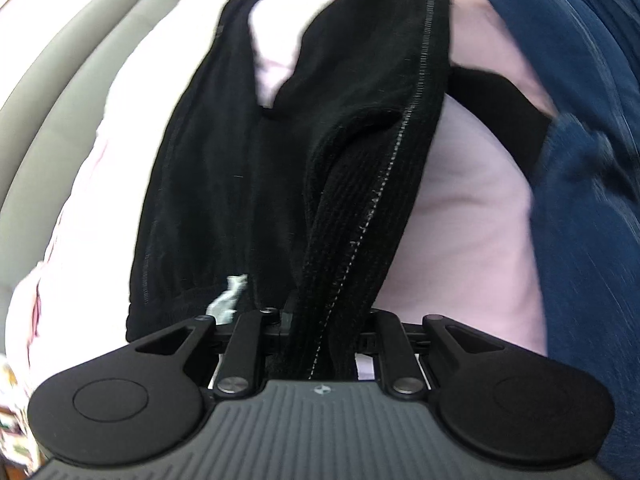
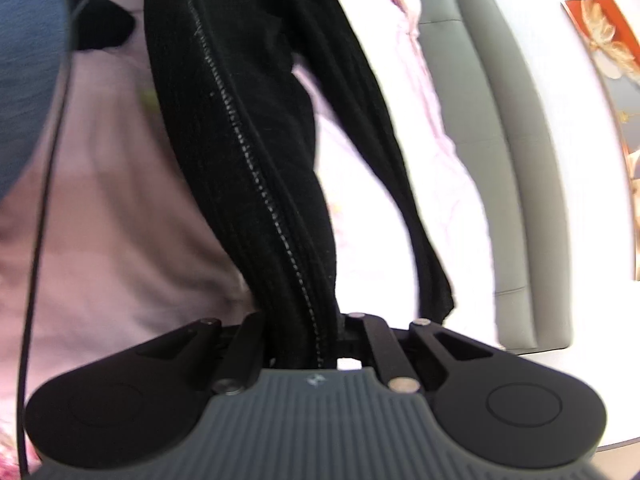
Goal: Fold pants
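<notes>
Left gripper (image 1: 320, 326): jaws clamped on a bunched fold of the black knit pants (image 1: 224, 168), ribbed fabric with a pale stitched seam (image 1: 384, 184) running straight out of the grip and up through the frame. To the left of that fold the elastic waistband (image 1: 172, 296) lies flat on the pale pink bedsheet (image 1: 472, 216), with a white care label (image 1: 228, 296) poking out just beside the gripper linkage. Both legs spread away from the camera over the sheet, split visible near the top. Right gripper (image 2: 310, 334): jaws closed on the same pants (image 2: 260, 128), a twisted ribbed band with the same stitched seam (image 2: 256, 176) leading up from the grip; a second flap of black fabric hangs to the right, its edge near the linkage. Fabric in both views looks lifted and pulled taut from the grip, rest of it on the bed. Blue knit sleeve of the person (image 1: 580, 160) at the right edge of the left view, also top left in the right view (image 2: 28, 80), with a thin black cable (image 2: 44, 200) running down past it. Grey padded headboard (image 2: 500, 160) behind the bed, framed orange flower picture (image 2: 608, 48) on the wall. Motion blur in both views.
</notes>
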`<state>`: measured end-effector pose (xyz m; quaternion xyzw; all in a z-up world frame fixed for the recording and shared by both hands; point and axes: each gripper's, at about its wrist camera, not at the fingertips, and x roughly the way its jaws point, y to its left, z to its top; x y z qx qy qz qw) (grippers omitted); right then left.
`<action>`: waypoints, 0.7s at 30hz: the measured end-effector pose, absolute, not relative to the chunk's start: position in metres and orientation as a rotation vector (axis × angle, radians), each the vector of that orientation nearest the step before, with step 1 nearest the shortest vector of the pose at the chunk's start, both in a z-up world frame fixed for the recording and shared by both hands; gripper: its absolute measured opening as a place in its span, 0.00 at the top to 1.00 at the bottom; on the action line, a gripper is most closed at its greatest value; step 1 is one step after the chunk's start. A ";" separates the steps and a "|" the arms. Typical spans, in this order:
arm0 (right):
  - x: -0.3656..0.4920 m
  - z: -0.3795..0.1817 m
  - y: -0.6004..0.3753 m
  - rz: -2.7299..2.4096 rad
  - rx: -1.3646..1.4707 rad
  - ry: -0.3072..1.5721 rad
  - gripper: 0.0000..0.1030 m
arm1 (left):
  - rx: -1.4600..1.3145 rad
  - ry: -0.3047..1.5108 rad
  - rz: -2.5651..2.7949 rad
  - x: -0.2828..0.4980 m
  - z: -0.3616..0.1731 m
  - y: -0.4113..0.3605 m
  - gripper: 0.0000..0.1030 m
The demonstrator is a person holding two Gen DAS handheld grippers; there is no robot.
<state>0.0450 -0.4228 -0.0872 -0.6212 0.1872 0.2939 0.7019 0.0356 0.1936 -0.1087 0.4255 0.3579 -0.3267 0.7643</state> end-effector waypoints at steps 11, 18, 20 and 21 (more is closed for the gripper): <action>0.195 -0.023 -0.386 0.609 -1.533 0.378 0.98 | 0.616 0.924 -0.745 0.160 -0.045 0.229 0.82; 0.358 -0.024 -0.307 0.698 -1.796 0.483 0.97 | 0.463 1.146 -0.715 0.288 -0.072 0.260 0.81; 0.405 -0.043 -0.276 0.704 -1.839 0.509 0.94 | 0.423 1.205 -0.649 0.322 -0.093 0.270 0.78; 0.429 -0.055 -0.262 0.684 -1.844 0.515 0.84 | 0.390 1.228 -0.604 0.339 -0.104 0.277 0.75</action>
